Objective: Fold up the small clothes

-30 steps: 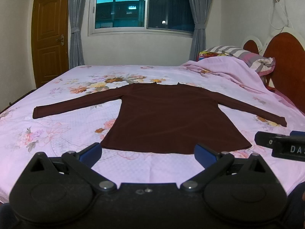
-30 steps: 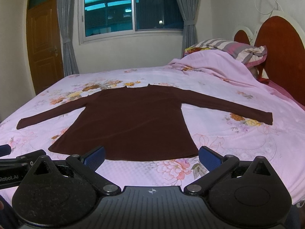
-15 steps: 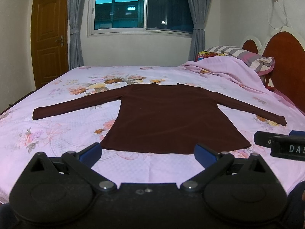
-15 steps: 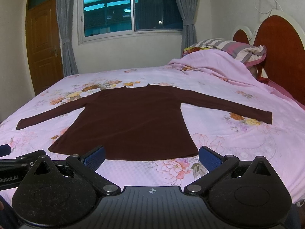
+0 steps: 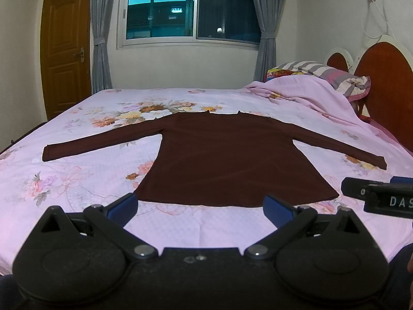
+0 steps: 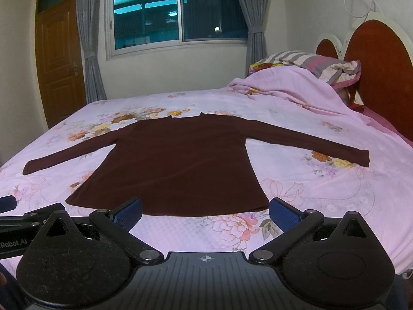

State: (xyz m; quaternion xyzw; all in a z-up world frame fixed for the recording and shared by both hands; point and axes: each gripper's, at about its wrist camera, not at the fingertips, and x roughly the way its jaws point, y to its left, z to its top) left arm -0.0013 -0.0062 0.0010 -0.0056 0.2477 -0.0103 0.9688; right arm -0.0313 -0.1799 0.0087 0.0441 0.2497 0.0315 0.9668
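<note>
A: Shirt?
B: Dark maroon long-sleeve shirt [image 5: 227,160] flat on the bed [image 5: 77,170], centre of frame, both sleeves spread out to the sides, hem toward the cameras, collar toward the window [image 5: 191,10].

A: Left gripper?
B: Left gripper [image 5: 200,208] bottom centre of its view, jaws wide apart, nothing held. Blue pads [image 5: 122,205] sit just short of the hem, no contact visible.

A: Right one?
B: Right gripper [image 6: 205,211] same, spread wide and empty, low in its frame in front of the hem. Its side also pokes in at the lower right of the left view.

A: Clutter?
B: Bunched pink blanket [image 6: 291,87] upper right, striped pillow [image 6: 317,63] behind it against the red headboard [image 6: 382,77]. Right sleeve end is near the blanket side but apart from it. Door [image 5: 67,49] upper left, grey curtains [image 5: 99,33] beside the window. Nothing lies on the shirt.
</note>
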